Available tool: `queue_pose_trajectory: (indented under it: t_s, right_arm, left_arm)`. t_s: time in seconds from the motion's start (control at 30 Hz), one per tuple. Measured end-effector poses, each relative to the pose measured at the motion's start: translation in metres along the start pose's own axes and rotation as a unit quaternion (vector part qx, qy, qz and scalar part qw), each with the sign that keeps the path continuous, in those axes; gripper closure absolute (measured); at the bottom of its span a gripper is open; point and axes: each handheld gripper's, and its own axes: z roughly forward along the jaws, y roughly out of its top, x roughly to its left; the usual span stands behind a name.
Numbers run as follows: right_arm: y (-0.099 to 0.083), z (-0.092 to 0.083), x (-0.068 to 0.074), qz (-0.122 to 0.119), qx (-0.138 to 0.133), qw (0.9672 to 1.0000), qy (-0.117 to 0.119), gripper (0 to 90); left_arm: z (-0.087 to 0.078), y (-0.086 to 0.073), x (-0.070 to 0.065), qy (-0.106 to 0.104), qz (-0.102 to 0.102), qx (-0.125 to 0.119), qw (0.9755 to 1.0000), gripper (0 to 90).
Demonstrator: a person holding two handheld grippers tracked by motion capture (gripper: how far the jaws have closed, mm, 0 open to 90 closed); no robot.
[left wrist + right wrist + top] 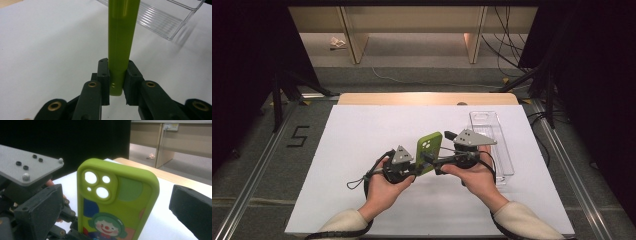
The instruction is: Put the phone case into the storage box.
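From the high view, the green phone case (pixel 430 151) stands upright above the white table (pixel 362 150) between both hands; it could topple if either grip loosens. In the left gripper view, the left gripper (pixel 116 82) clamps its bottom edge. In the right gripper view, the right gripper (pixel 112 215) flanks the case, jaws apart; contact unclear.

Phone case (pixel 117 202): lime green, printed with a clown face with green hair, red nose, plus blue, dark green and orange patches. Camera cut-outs show white. Gripper jaws: black, with brass-coloured rivets. Gripper plate (pixel 27 167): grey with dark screws. Surface (pixel 362 135): white sheet over light wood. Tray (pixel 492 140): clear, ribbed base. Sleeves (pixel 342 222): cream.
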Motion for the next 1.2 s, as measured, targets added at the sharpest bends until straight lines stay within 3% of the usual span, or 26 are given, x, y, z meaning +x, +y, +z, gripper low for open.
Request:
queue_pose_trajectory:
  t_s: [0.23,0.7,1.2]
  right_arm:
    - [-0.001,0.004,0.003,0.001,0.004,1.0000,0.000,0.7]
    - [-0.001,0.010,0.004,0.016,0.001,0.9995,-0.029,2.7]
    - [-0.003,0.015,0.004,0.028,0.000,0.9987,-0.042,6.4]
  left_arm:
    - [0.001,0.000,-0.002,0.001,-0.003,-0.001,1.0000,77.6]
    - [0.002,0.002,-0.006,0.004,-0.009,-0.004,0.9999,77.6]
    - [0.005,0.002,-0.011,0.000,-0.009,-0.005,0.9999,77.6]
